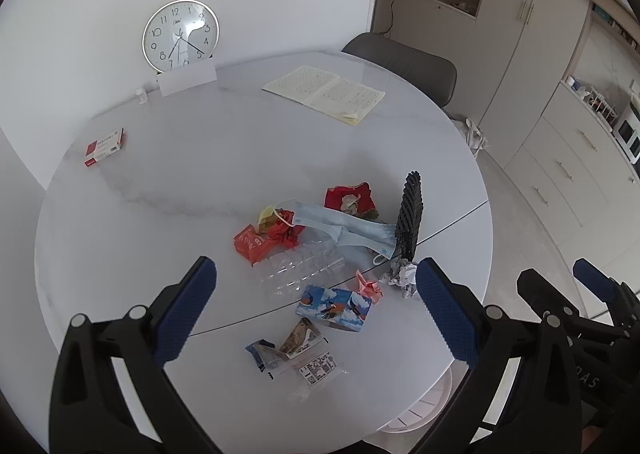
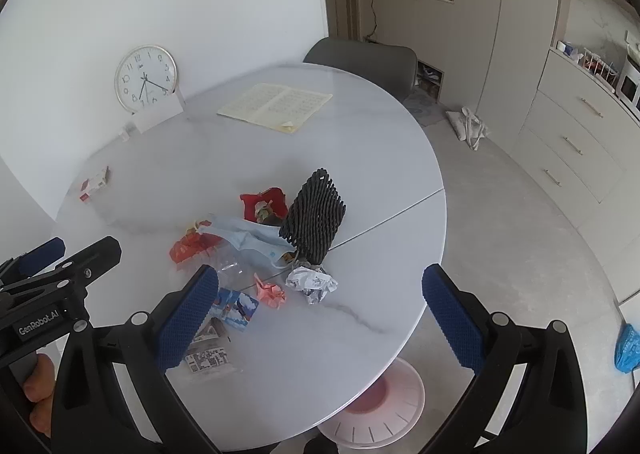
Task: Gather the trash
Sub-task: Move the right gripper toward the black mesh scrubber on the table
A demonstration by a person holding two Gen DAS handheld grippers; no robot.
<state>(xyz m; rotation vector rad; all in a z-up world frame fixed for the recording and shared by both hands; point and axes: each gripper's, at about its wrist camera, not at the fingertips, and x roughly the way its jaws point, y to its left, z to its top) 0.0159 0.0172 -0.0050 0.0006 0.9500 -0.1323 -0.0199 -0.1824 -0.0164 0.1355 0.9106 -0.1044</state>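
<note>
Trash lies in a heap on the round white table (image 1: 208, 158): a blue face mask (image 1: 344, 228), a crushed clear plastic bottle (image 1: 300, 270), red wrappers (image 1: 256, 244), a red bag (image 1: 350, 196), a black mesh piece (image 1: 410, 214) standing upright, a crumpled paper ball (image 2: 312, 282), a pink paper scrap (image 2: 271, 291), a small blue picture box (image 1: 334, 306) and flat packets (image 1: 304, 358). My left gripper (image 1: 316, 314) is open above the near side of the heap. My right gripper (image 2: 320, 318) is open, over the table edge to the right of the heap.
A wall clock (image 1: 180, 34) leans at the table's back, with an open notebook (image 1: 324, 92), a red-and-white medicine box (image 1: 105, 146) and a small bottle (image 1: 141, 96). A grey chair (image 1: 404, 62) stands behind. A white bin (image 2: 376, 406) sits on the floor under the near edge.
</note>
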